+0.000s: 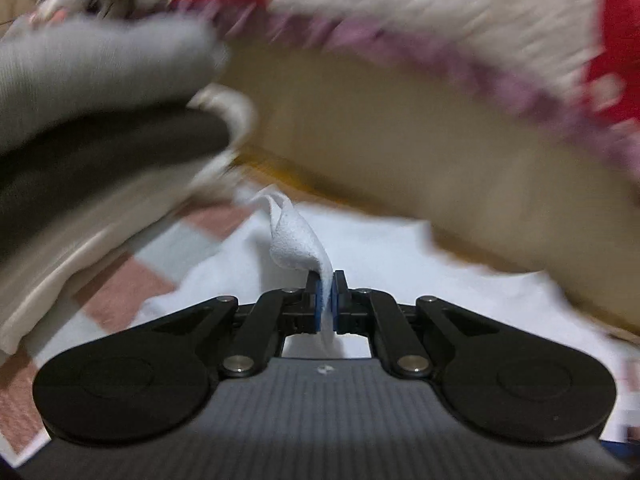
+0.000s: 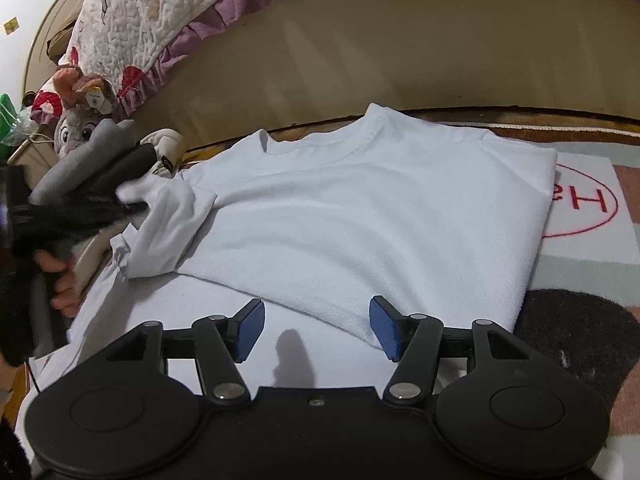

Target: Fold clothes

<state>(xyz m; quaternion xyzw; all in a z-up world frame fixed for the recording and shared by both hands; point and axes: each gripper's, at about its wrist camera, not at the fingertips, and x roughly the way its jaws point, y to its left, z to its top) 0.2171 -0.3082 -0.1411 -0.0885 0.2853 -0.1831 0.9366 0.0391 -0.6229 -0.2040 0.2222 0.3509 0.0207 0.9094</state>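
Two grippers work over a white T-shirt (image 2: 360, 216) that lies spread on a patterned blanket (image 2: 592, 248) on the bed, neck toward the padded headboard (image 2: 400, 48), its right side already turned under in a straight edge while the left sleeve sits crumpled. The left gripper (image 1: 328, 300) has its fingers pressed together on a thin fold of that white cloth, which stands up between the blue pads in a soft curl; the right gripper (image 2: 317, 330) hovers just above the near hem with its fingers spread wide and nothing between them. The shirt looks light and limp, a knit that will sag and drape wherever it is not supported, so I would judge it best taken at a seam, hem or sleeve edge, where the doubled cloth gives the pads something to bite, and carried low so the fold does not slump. The right wrist view gives the whole picture: the shirt's outline, the bunched sleeve, the person's hand (image 2: 60, 276) on the left tool, a plush toy (image 2: 76, 132) and a quilted pillow (image 2: 152, 20) by the headboard. The left wrist view is smeared with motion and shows almost none of that layout, yet it alone shows the pinch up close and how little cloth is actually caught.
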